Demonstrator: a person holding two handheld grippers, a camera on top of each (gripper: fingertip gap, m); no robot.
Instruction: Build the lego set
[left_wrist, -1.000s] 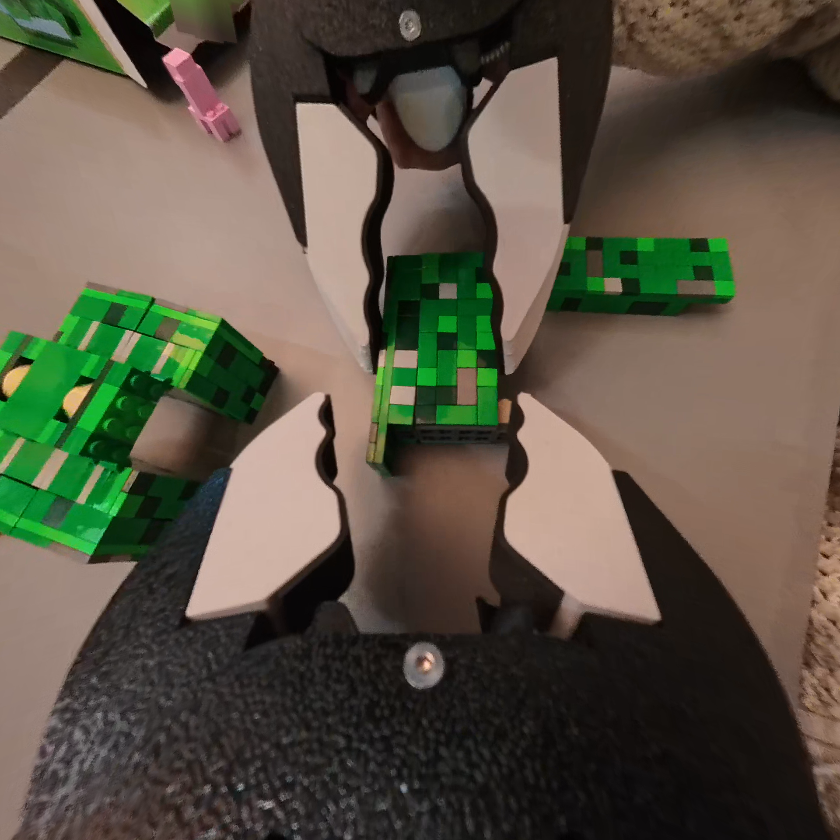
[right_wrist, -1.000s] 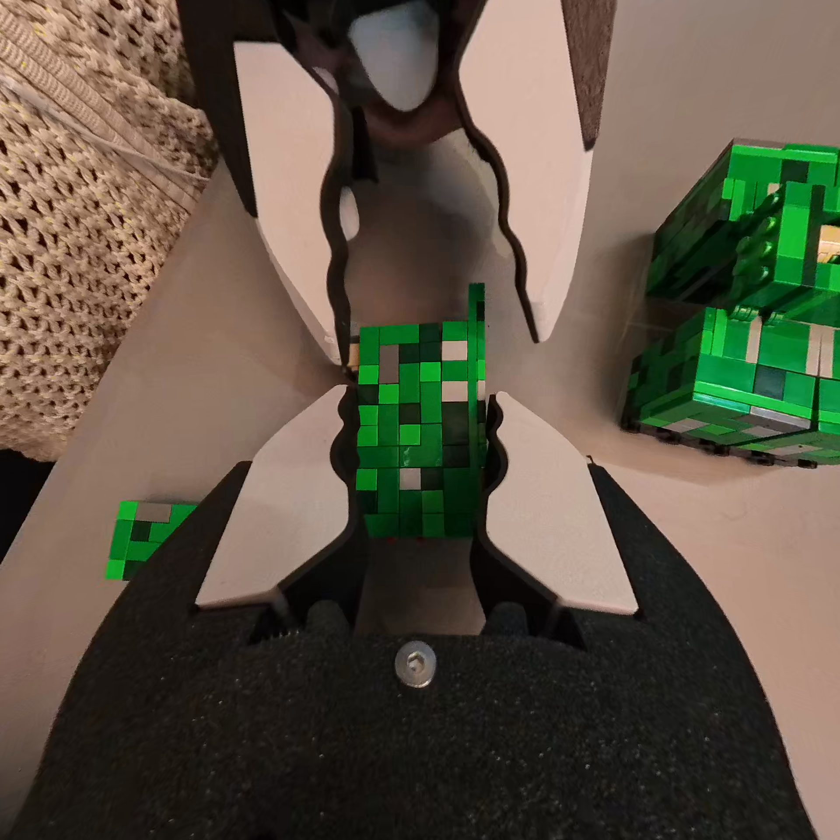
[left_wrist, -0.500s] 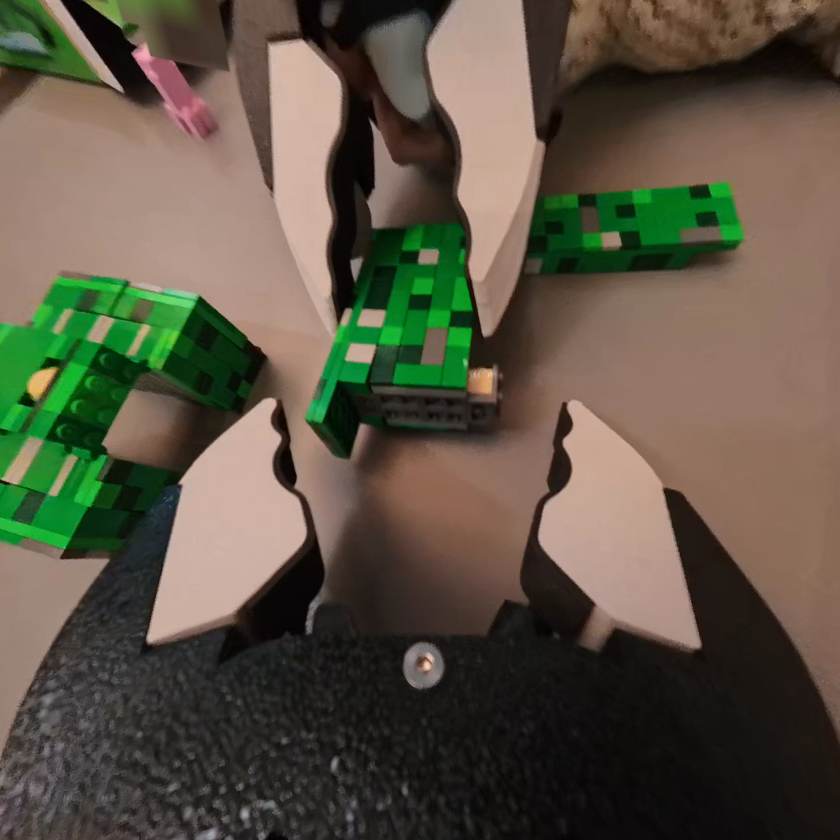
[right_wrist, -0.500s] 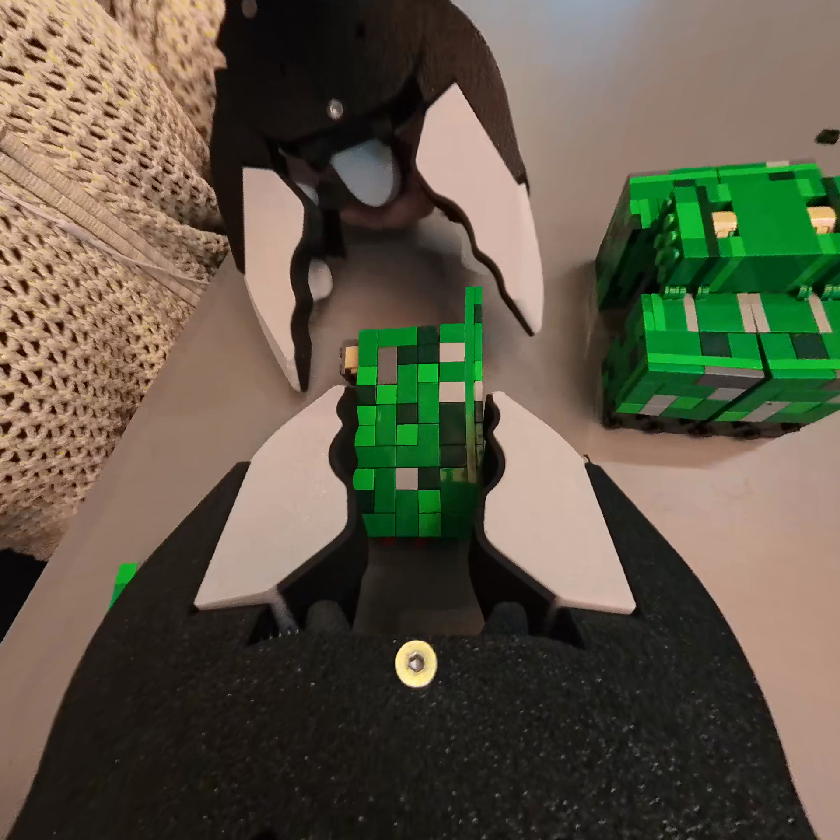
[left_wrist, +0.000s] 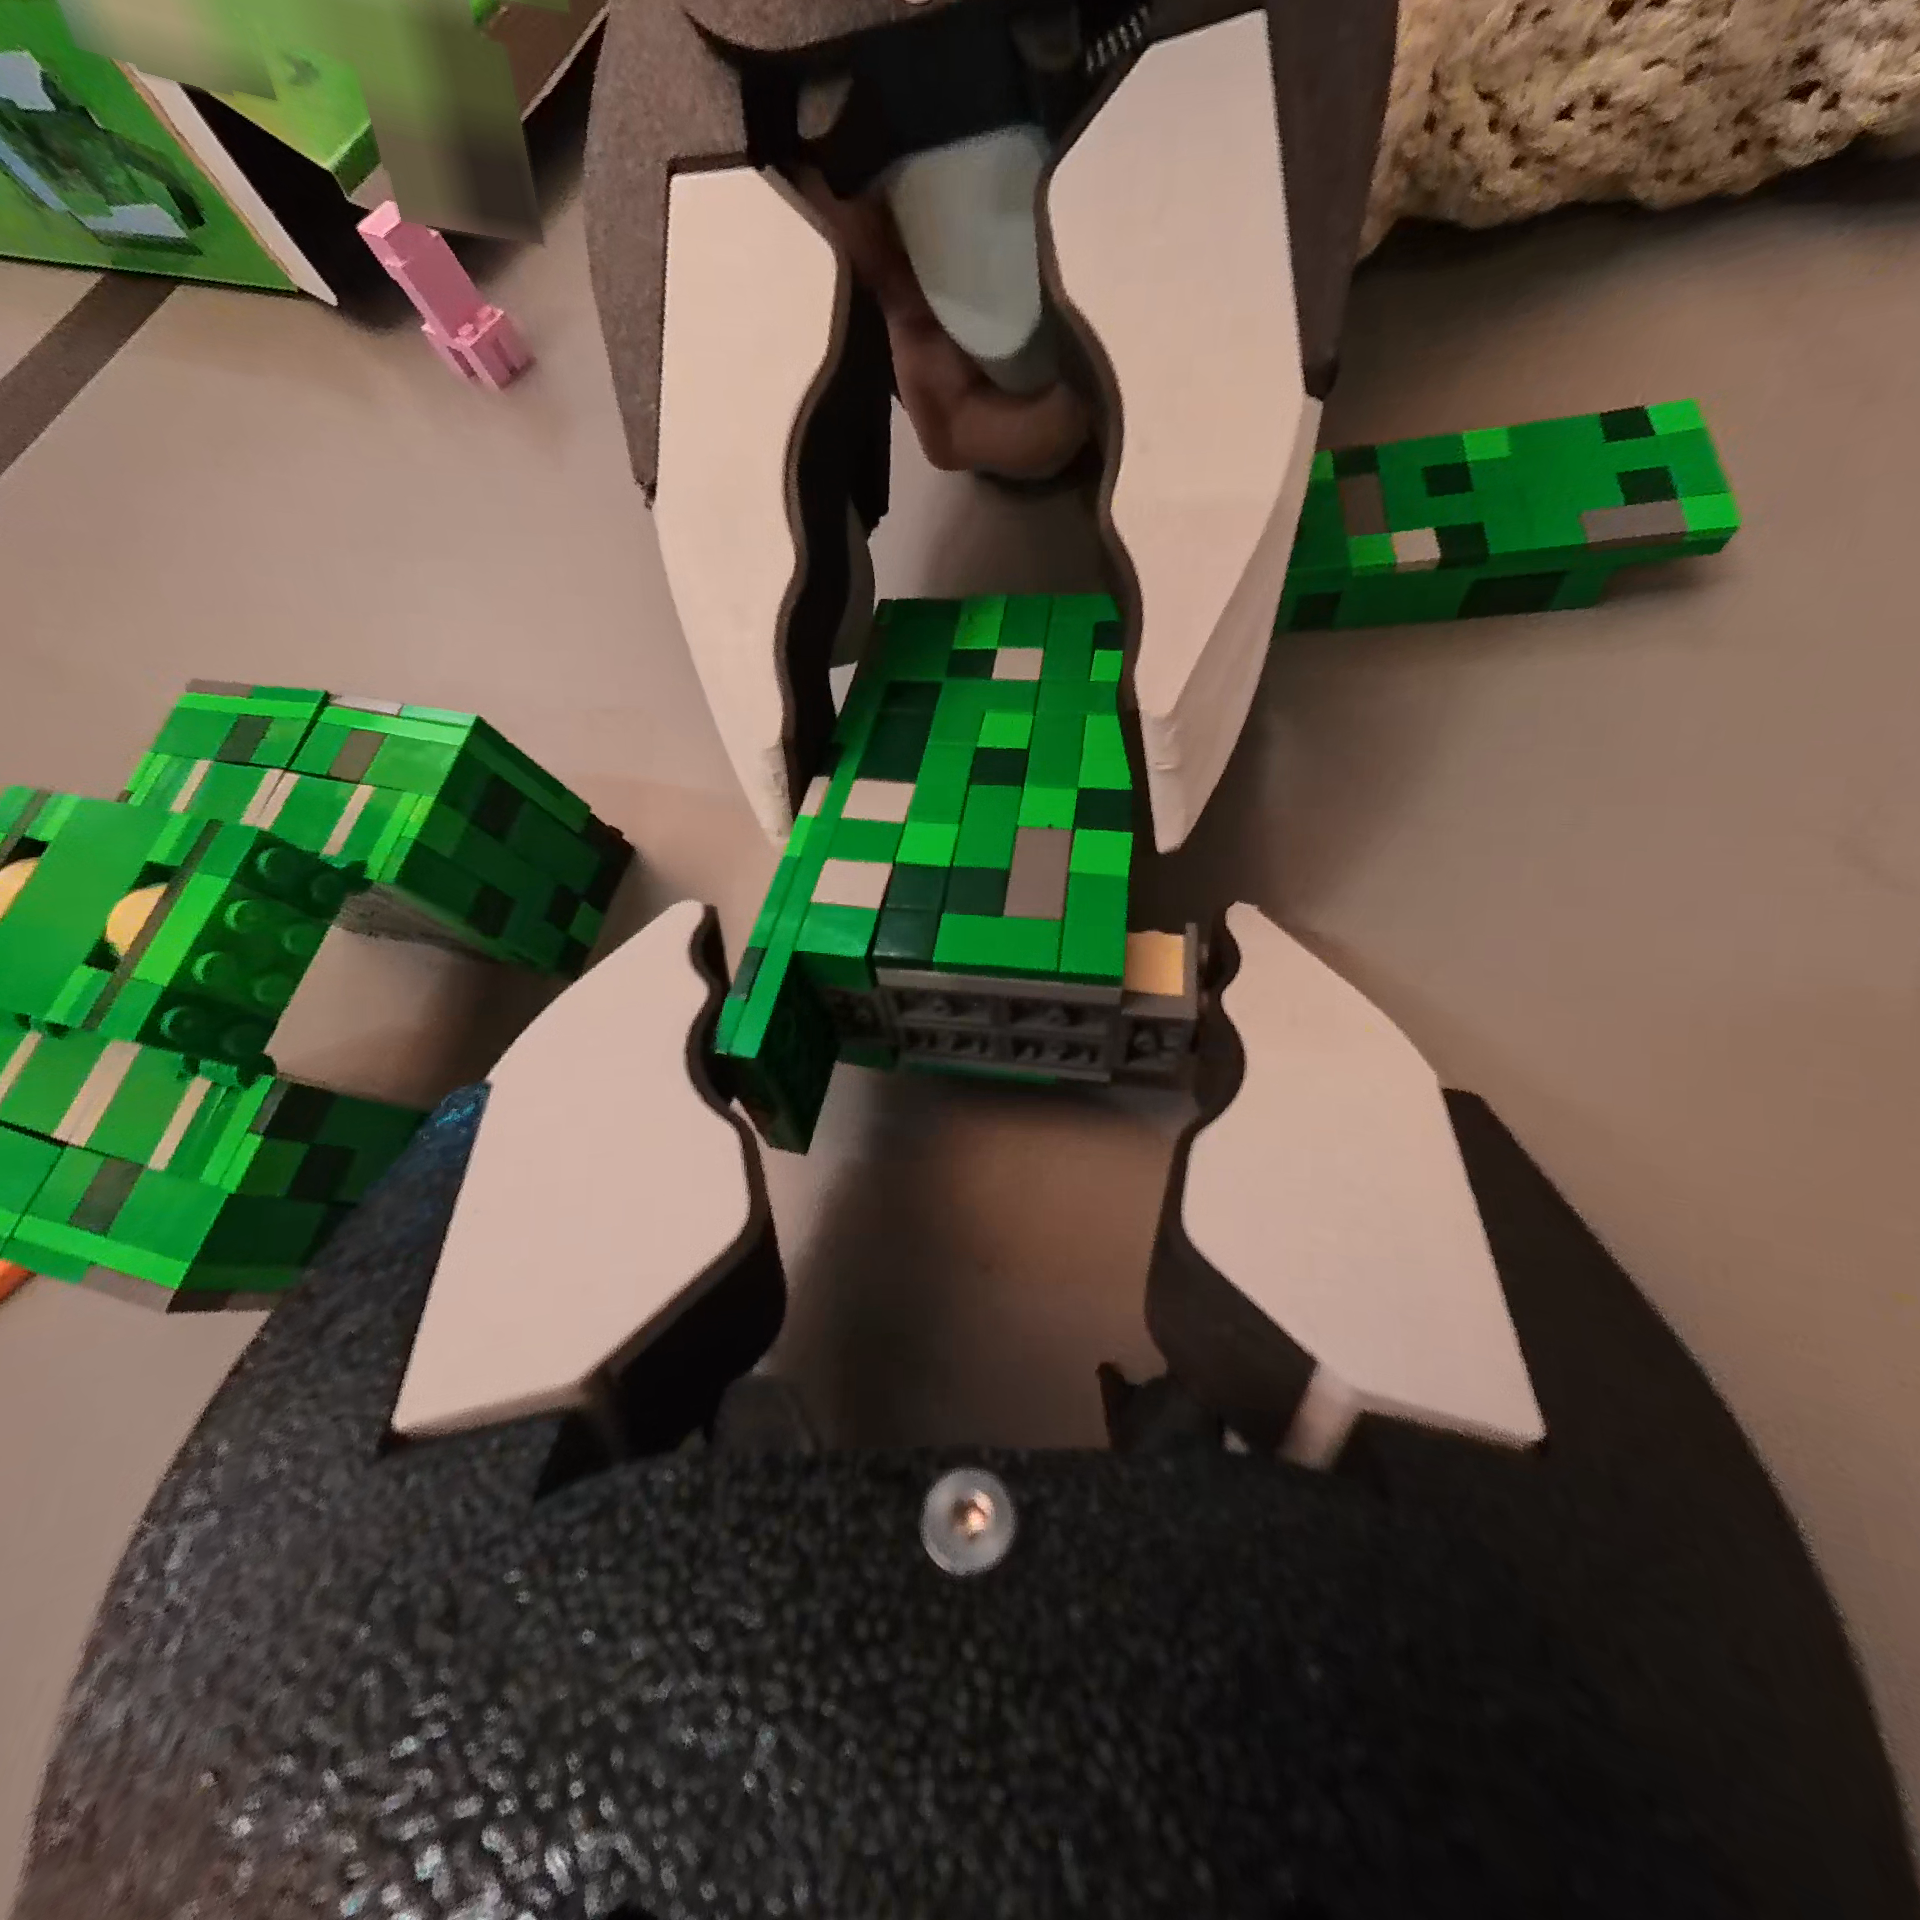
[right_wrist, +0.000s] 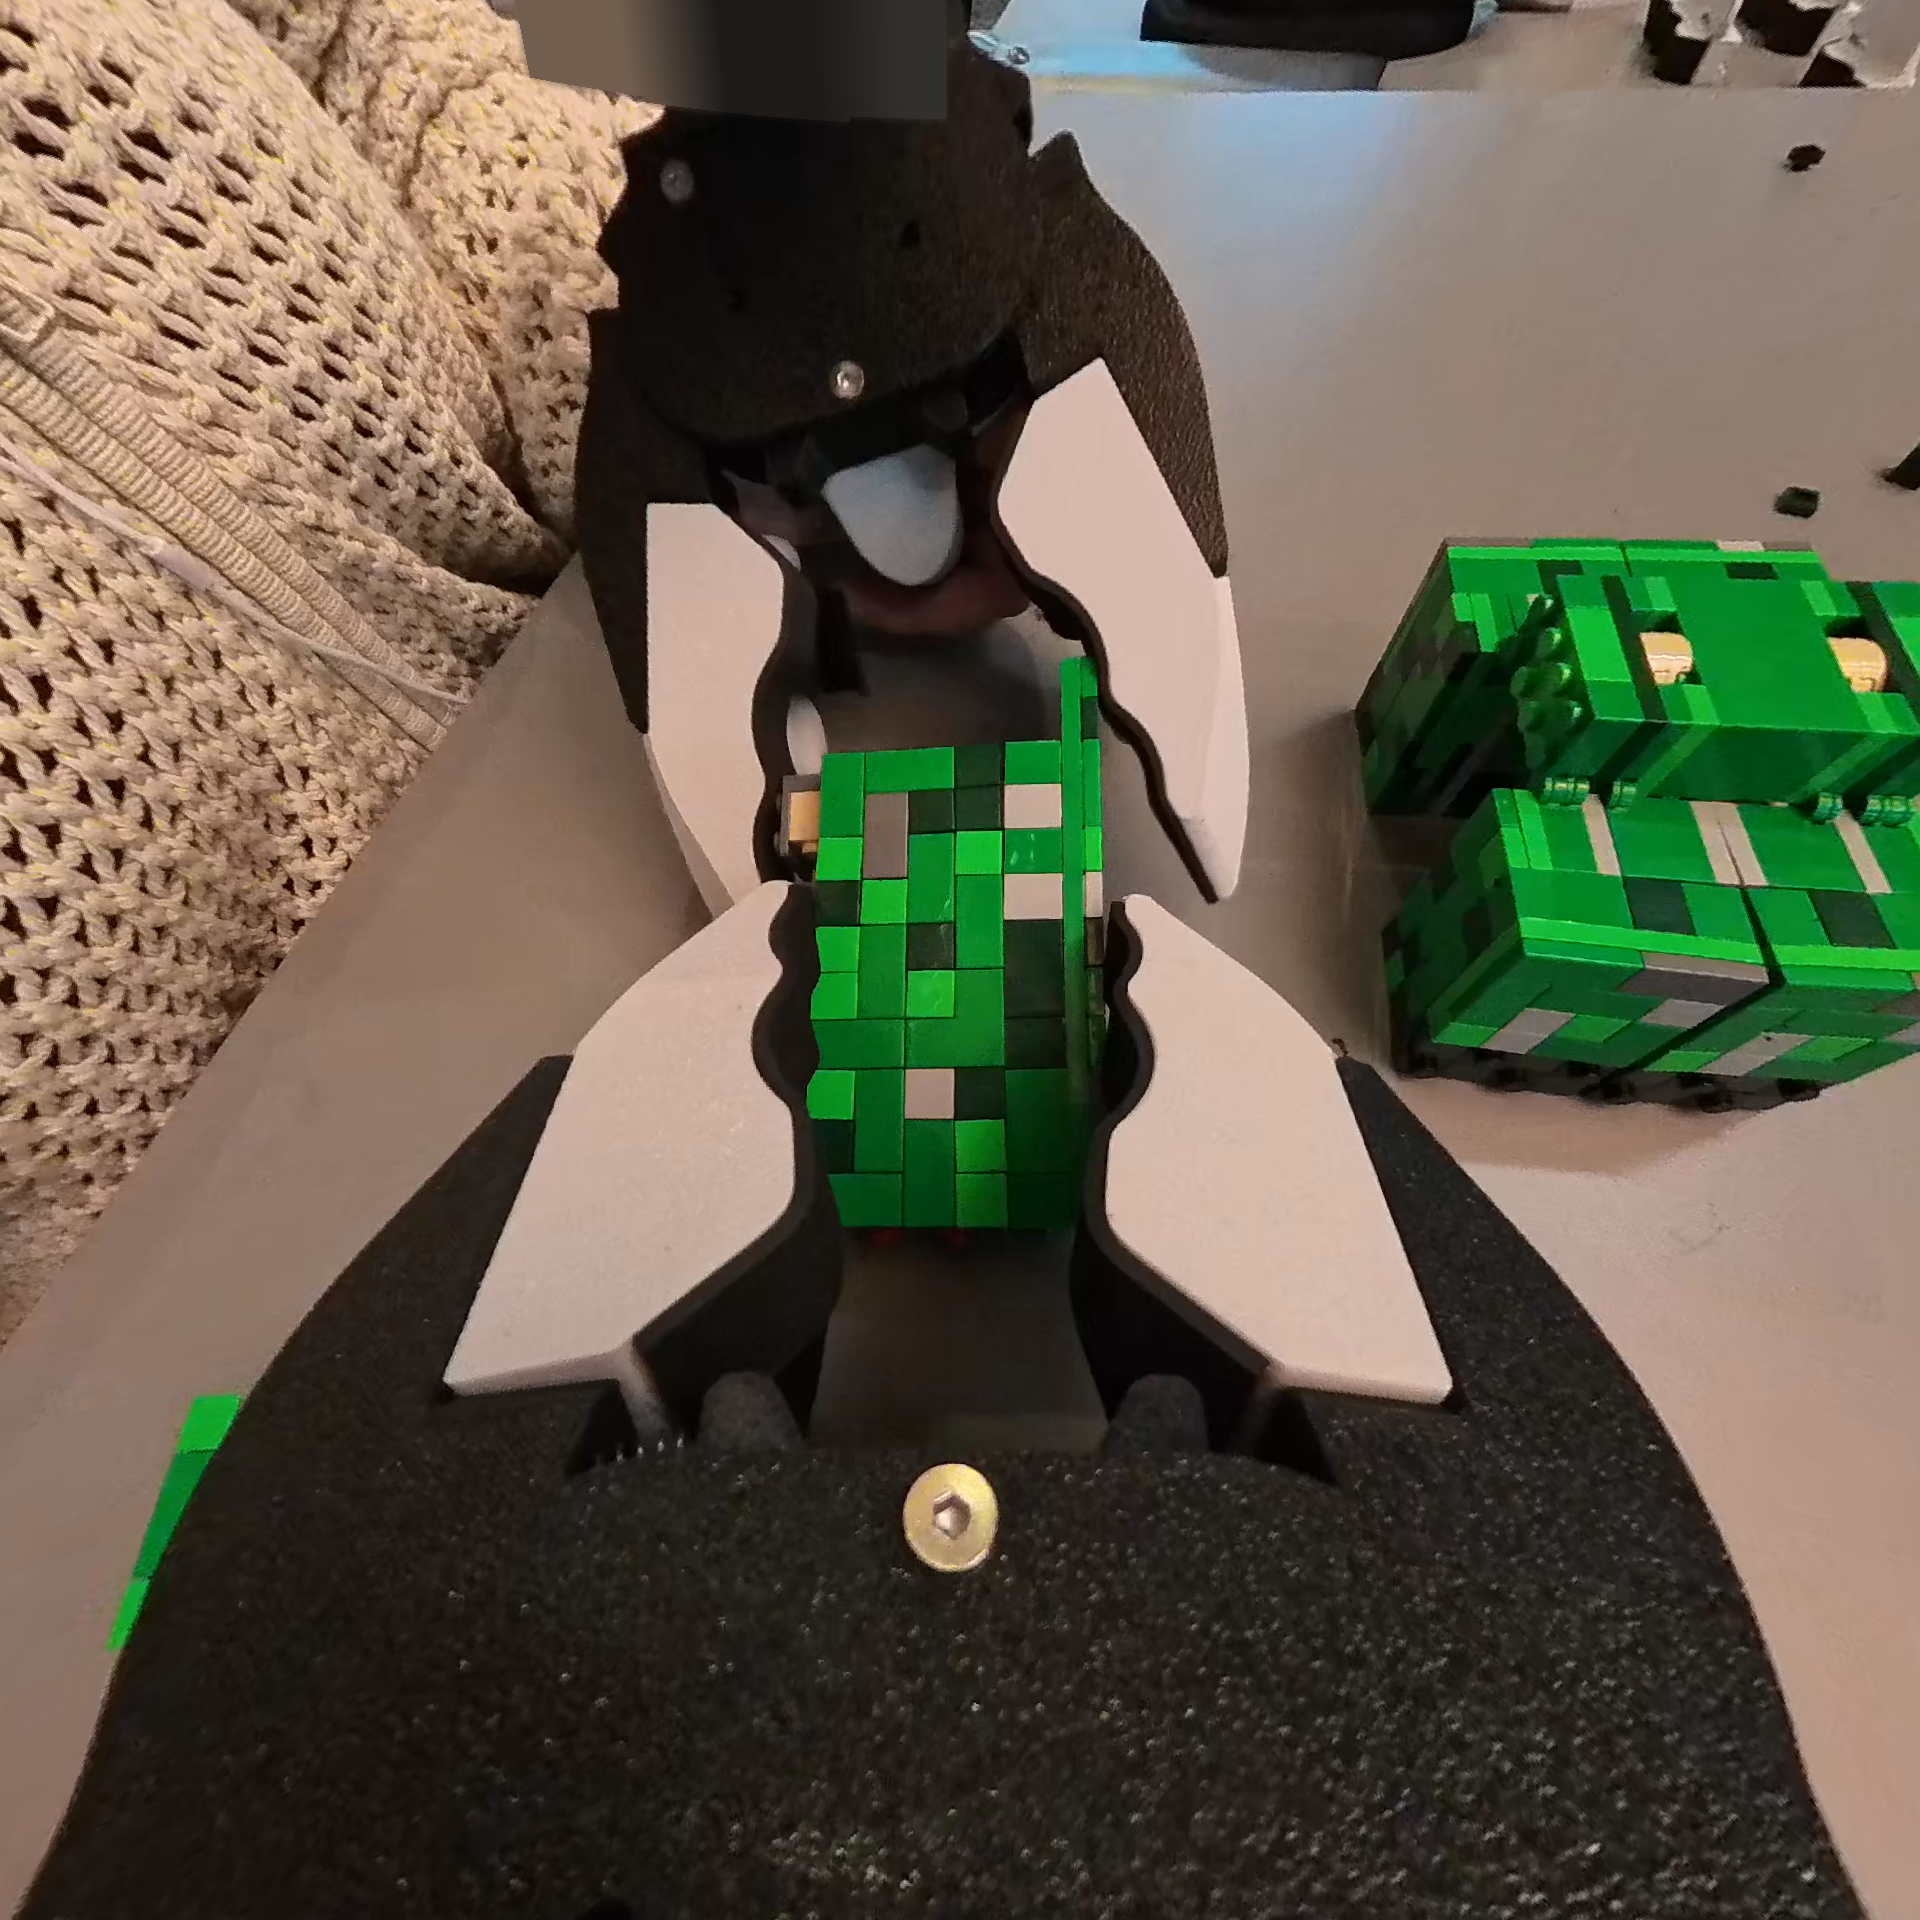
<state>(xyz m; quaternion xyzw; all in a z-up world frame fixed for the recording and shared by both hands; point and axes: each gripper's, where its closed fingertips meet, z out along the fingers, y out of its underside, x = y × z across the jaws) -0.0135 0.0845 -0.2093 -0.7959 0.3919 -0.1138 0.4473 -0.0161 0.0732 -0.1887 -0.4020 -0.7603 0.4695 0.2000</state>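
Note:
A green pixel-pattern lego block (left_wrist: 987, 790) lies on the grey table, with a grey underside and a tan piece (left_wrist: 1153, 961) at its near end. A thin green side panel (left_wrist: 774, 1023) splays out from it. My right gripper (right_wrist: 951, 935) is shut on the block (right_wrist: 935, 997) across its width; it also shows from the front in the left wrist view (left_wrist: 966, 821). My left gripper (left_wrist: 966, 925) is open, its fingertips (left_wrist: 665, 997) close on either side of the block's near end. It faces me in the right wrist view (right_wrist: 966, 883).
A large green build (left_wrist: 260, 987) sits left of the block, also seen in the right wrist view (right_wrist: 1662, 831). A long green bar (left_wrist: 1507, 520) lies behind the right gripper. A pink piece (left_wrist: 447, 301) and a green box (left_wrist: 104, 187) are far left. Knitted fabric (right_wrist: 208, 520) borders the table edge. Only a small space, under 4 cm, lies between the two pairs of fingers. The long green bar (left_wrist: 1507, 520) is about equally far from each gripper, around 10 centimeters.
My left gripper opened wide and drew back, then narrowed again around the block's near end. The side panel has swung outward. My right gripper kept its hold.

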